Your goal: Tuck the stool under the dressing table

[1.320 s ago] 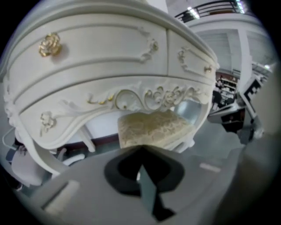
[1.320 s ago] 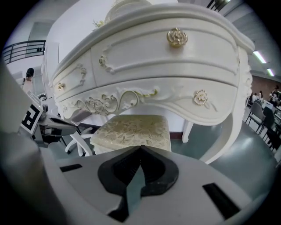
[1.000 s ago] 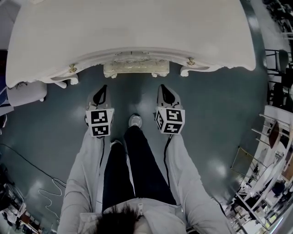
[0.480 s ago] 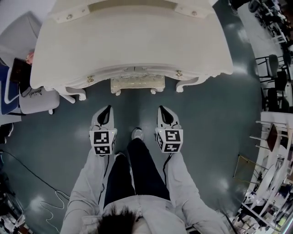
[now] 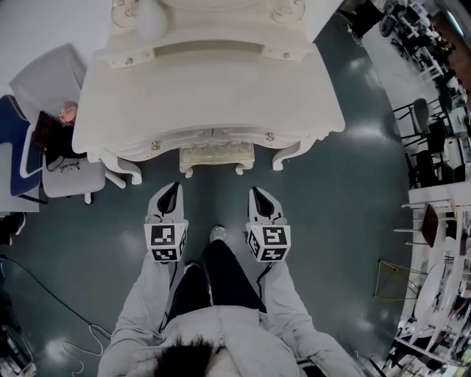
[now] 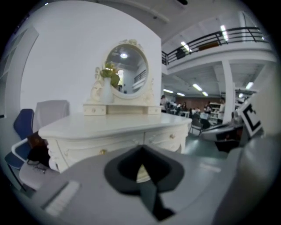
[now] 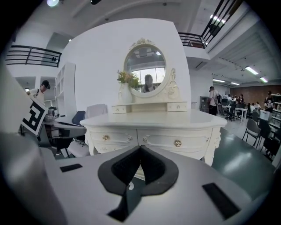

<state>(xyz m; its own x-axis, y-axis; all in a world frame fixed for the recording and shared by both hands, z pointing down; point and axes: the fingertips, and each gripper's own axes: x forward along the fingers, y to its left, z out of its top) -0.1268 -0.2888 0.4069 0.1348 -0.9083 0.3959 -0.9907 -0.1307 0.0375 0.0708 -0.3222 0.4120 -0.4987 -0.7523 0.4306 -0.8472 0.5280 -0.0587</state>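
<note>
Compared with a second before, the person had straightened up. The dressing table (image 5: 206, 96) looked smaller from above and had slid toward six o'clock in the head view. Its back shelf and a white vase (image 5: 151, 18) now showed at twelve o'clock. Both grippers had come up with the person, and their cameras looked level at the drawer fronts. The stool (image 5: 216, 156) had not shifted; it sat where it had been, between the table's two front legs.

The stool lay at twelve o'clock from the person's shoe (image 5: 218, 234), pushed under the table's front edge. Only a cream strip of its seat and two small feet stuck out past the top; the rest was hidden beneath. Its long axis ran from nine to three o'clock, parallel with the drawer front, and its long side faced six o'clock toward the person.

The left gripper (image 5: 171, 190) hung at seven o'clock from the stool, jaws pressed together on nothing. The right gripper (image 5: 257, 194), at five o'clock from it, was likewise closed tight and empty. Both stood apart from the stool, with bare floor between them and it.

A white office chair (image 5: 62, 177) stood at nine o'clock of the table. The round mirror (image 7: 145, 70) rose behind the top.
</note>
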